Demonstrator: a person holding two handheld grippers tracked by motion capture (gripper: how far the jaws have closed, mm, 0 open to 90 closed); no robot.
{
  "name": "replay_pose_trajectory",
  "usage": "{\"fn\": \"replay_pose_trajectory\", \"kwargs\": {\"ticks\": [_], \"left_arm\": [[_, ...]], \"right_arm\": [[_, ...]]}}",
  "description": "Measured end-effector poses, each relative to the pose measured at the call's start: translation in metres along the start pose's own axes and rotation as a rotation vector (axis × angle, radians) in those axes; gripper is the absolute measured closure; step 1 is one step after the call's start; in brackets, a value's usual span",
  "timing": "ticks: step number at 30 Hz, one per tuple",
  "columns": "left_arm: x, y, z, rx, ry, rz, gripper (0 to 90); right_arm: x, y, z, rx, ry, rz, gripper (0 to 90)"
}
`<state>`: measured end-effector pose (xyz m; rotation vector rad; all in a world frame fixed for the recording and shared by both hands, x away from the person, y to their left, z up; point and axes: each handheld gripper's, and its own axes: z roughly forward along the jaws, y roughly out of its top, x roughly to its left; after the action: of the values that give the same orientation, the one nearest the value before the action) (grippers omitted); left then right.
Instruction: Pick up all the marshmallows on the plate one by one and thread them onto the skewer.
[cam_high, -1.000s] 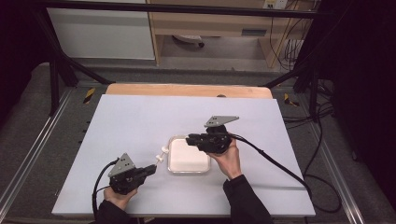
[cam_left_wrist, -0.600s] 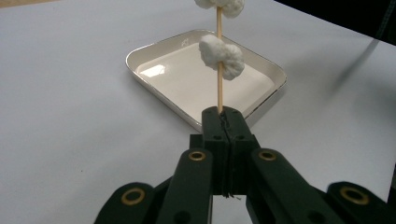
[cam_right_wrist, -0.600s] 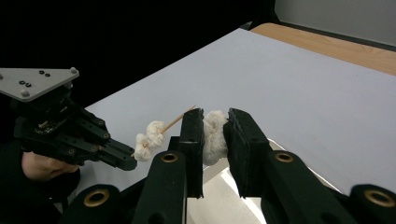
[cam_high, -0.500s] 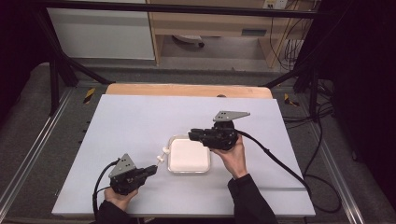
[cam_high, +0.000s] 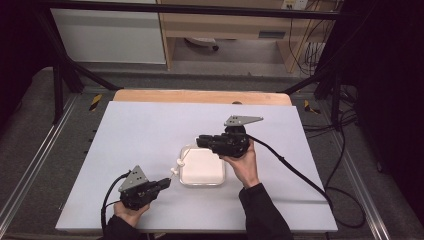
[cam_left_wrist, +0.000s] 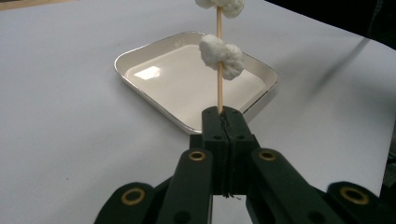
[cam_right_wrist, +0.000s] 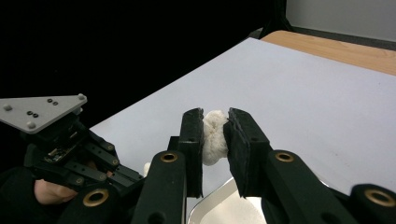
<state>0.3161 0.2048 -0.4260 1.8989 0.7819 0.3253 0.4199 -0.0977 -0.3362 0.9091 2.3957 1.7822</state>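
My left gripper (cam_left_wrist: 223, 113) is shut on the base of a thin wooden skewer (cam_left_wrist: 219, 88) that points up and away toward a white square dish (cam_left_wrist: 140, 58). Two white marshmallows are threaded on the skewer: one (cam_left_wrist: 221, 54) midway, one (cam_left_wrist: 222, 5) at the top edge. In the high view the left gripper (cam_high: 165, 183) sits near the front left, its skewer (cam_high: 177, 164) reaching the dish (cam_high: 202, 175). My right gripper (cam_right_wrist: 214, 128) is shut on a white marshmallow (cam_right_wrist: 213, 135), held above the dish's far edge (cam_high: 199, 140).
The white table sheet (cam_high: 150, 130) has a wooden strip (cam_high: 200, 96) at the back. The right gripper's cable (cam_high: 300, 172) trails off to the right across the table. In the right gripper view, the left hand and its gripper (cam_right_wrist: 65, 149) lie low at left.
The right gripper has risen and moved back and slightly right from the dish with the marshmallow. The left gripper and skewer have held still.
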Motion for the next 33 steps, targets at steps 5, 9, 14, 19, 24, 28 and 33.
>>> {"fn": "replay_pose_trajectory", "kwargs": {"ticks": [5,9,14,19,24,28,33], "left_arm": [[-0.002,0.000,0.001,-0.002,-0.004,0.008,89.0],[-0.003,0.001,0.000,-0.007,-0.009,0.010,89.0],[-0.004,0.001,0.000,-0.007,-0.011,0.013,89.0],[-0.003,0.001,0.000,-0.010,-0.010,0.014,89.0],[-0.004,0.000,0.001,-0.007,-0.010,0.014,89.0],[-0.003,0.000,0.000,-0.010,-0.009,0.017,89.0],[-0.004,-0.001,-0.001,-0.022,-0.004,0.020,89.1]], "right_arm": [[-0.002,-0.002,0.005,-0.004,0.015,0.020,75.8],[-0.004,-0.002,0.007,-0.007,0.025,0.031,75.8],[-0.003,-0.005,0.010,0.003,0.036,0.038,75.7],[-0.003,-0.006,0.012,0.005,0.062,0.052,75.7],[-0.003,-0.009,0.016,0.013,0.079,0.064,75.8],[-0.003,-0.011,0.019,0.014,0.089,0.077,76.4],[-0.003,-0.014,0.021,0.016,0.110,0.094,77.7]]}}
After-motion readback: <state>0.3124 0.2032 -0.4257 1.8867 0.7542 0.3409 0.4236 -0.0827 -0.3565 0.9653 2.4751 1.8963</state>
